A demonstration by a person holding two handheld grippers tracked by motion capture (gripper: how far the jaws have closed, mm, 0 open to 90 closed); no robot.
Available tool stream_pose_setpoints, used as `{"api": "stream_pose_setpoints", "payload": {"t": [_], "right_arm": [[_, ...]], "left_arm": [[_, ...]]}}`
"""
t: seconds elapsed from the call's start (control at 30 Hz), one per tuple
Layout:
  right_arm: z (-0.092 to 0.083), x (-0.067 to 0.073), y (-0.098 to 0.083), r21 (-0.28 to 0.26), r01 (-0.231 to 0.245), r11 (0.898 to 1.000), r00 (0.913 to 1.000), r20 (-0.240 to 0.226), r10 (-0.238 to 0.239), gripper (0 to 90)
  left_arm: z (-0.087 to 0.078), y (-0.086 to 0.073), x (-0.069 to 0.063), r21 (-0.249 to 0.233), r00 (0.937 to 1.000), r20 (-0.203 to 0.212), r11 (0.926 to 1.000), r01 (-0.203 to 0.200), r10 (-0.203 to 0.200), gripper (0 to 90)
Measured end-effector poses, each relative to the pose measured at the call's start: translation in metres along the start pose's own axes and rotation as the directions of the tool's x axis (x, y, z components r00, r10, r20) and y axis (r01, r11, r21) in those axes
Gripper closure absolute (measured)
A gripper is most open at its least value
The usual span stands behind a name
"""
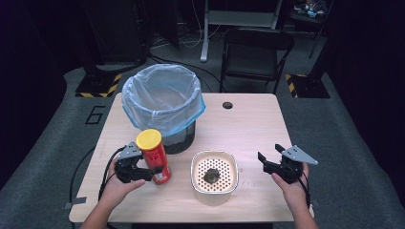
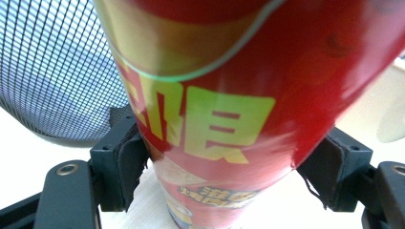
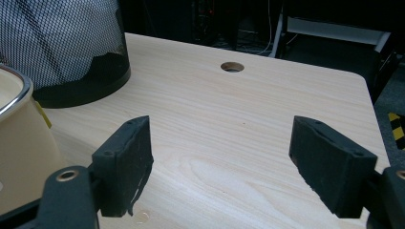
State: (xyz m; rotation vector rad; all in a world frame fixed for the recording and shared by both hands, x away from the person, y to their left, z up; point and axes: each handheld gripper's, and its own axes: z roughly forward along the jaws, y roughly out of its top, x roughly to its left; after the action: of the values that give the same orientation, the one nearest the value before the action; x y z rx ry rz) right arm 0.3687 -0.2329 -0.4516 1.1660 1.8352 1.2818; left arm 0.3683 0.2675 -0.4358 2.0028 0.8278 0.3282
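A pale wooden table [image 1: 258, 124] in a dim workshop — at lower left of the high view, the left gripper [image 1: 143, 172] is clamped on the lower body of a red chip canister [image 1: 155, 157] with a yellow lid, just in front of the lined mesh wastebasket [image 1: 162, 102]. The tube looks light, stiff and slick, likely crushable; low on the body seems the safest hold. The right gripper [image 1: 270, 160] idles unclenched at lower right, beside a cream strainer bowl [image 1: 214, 172] — bare tabletop lies behind it.

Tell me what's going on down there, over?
Left gripper clamped on red can, trash bin just behind it. Right gripper open, empty. Strainer bowl sits between the grippers.
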Motion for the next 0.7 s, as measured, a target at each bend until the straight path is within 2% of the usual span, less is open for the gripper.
{"api": "stream_pose_setpoints", "payload": {"t": [0.17, 0.5, 0.7], "right_arm": [[-0.001, 0.000, -0.001, 0.003, 0.005, 1.000, 1.0000, -0.007, -0.005, 22.2], [-0.001, -0.001, -0.002, 0.003, -0.006, 1.000, 1.0000, 0.002, 0.006, 22.2], [0.000, -0.002, -0.003, 0.010, -0.004, 1.000, 1.0000, 0.004, 0.004, 22.2]], "left_arm": [[-0.007, 0.008, -0.006, 0.021, 1.0000, 0.002, 0.9998, 0.003, -0.003, 23.9], [-0.029, 0.033, -0.015, 0.017, 0.9996, -0.025, 0.9998, -0.010, 0.010, 23.8], [-0.041, 0.048, -0.022, 0.015, 0.9998, -0.018, 0.9998, -0.009, 0.009, 23.9]]}}
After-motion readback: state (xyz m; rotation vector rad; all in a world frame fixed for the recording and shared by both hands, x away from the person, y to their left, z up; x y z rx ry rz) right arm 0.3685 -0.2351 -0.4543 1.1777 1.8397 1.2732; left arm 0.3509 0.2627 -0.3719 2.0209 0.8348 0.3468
